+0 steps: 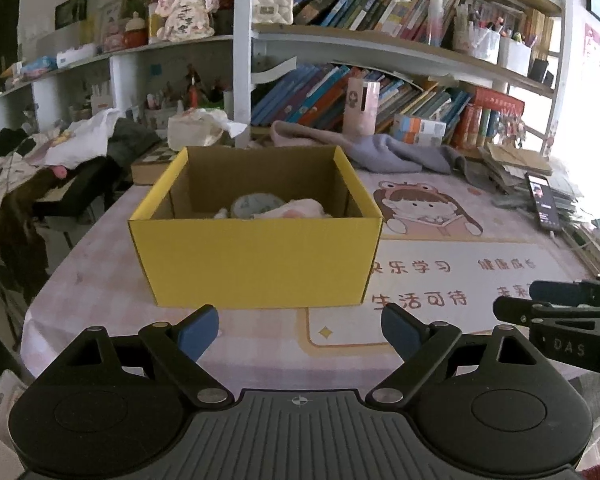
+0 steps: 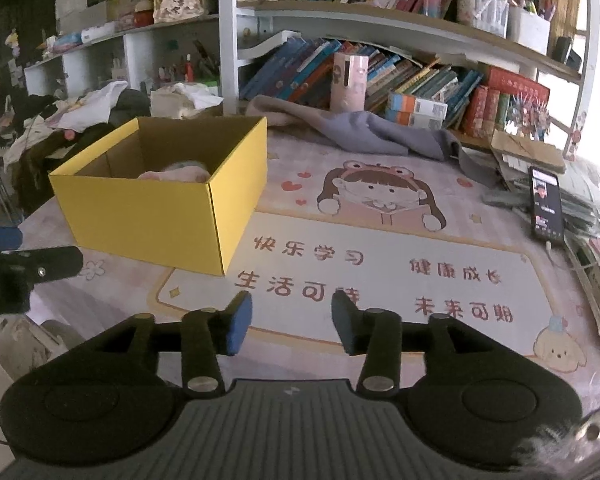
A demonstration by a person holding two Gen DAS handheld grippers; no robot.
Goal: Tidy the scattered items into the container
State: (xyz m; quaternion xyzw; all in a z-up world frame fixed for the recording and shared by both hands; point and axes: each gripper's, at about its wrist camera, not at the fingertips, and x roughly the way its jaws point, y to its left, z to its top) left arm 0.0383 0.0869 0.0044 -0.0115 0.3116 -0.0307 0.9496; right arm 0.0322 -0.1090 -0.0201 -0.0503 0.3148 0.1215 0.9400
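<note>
The yellow box [image 1: 256, 256] is open-topped, brown inside, holding pale soft items [image 1: 276, 206]; the left claw [image 1: 300, 332] and right claw [image 2: 291, 322] gape empty.

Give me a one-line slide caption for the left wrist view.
Open left gripper faces a yellow cardboard box holding soft pink items on a cartoon-print mat.

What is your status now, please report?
Left gripper open, empty. Right gripper open, empty. Yellow box holds soft items. Nothing blocking.
</note>
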